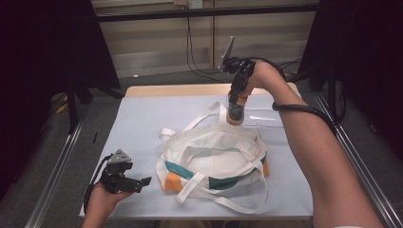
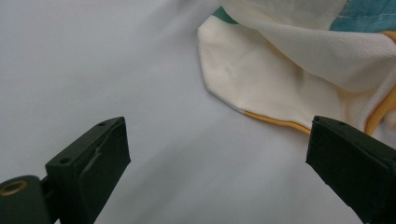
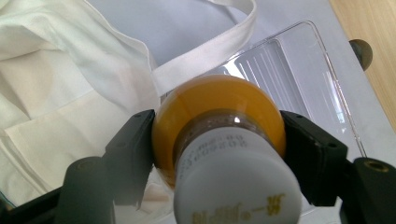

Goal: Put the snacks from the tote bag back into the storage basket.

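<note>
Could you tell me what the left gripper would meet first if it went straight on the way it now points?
Probably the bag: the open left gripper points across the bare sheet toward the bag's near corner, though depth is hard to judge.

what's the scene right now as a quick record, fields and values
surface: pale blue mat on a table
right gripper: jaws shut on an orange bottle with a white cap, held above the far edge of the bag
left gripper: jaws open, nothing between them, near the bag's left corner
bag: white cloth tote bag with teal and orange patches, mouth open, straps loose on the mat
tray: clear plastic tray on the mat behind the bag, by the bottle
likely next move: bottle into the bag, as a guess
</note>
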A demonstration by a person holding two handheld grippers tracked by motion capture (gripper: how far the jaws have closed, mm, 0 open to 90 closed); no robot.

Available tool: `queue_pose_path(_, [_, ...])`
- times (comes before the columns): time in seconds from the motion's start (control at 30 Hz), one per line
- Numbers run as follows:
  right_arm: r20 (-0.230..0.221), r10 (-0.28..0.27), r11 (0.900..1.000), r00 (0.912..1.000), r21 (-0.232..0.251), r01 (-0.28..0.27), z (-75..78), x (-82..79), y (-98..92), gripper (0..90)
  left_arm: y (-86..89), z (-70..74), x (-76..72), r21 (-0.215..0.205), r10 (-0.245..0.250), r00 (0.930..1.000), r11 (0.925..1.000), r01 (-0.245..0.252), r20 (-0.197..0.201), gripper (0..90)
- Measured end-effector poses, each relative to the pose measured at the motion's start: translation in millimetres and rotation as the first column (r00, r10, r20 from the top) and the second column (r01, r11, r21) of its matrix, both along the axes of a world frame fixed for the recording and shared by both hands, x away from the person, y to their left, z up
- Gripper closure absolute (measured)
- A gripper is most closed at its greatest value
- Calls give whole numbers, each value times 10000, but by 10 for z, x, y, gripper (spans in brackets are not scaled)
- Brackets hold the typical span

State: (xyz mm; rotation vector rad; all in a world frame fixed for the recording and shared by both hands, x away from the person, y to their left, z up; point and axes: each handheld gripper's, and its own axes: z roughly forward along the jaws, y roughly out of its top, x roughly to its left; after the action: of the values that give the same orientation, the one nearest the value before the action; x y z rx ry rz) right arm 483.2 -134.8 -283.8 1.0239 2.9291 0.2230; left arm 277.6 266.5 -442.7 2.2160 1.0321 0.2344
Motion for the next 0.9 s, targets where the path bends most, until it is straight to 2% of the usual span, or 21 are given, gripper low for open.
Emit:
queue_pose_path(0.67, [-19, 125, 9998, 9999, -121, -125, -97, 9, 34, 305, -9, 0, -12, -29, 109, 9998, 9999, -109, 137, 57])
queue_pose_path(0.9, [1, 202, 9997, 9998, -117, -202, -143, 12, 20, 306, -10, 2, -10, 36, 47, 10000, 10000, -47, 72, 57])
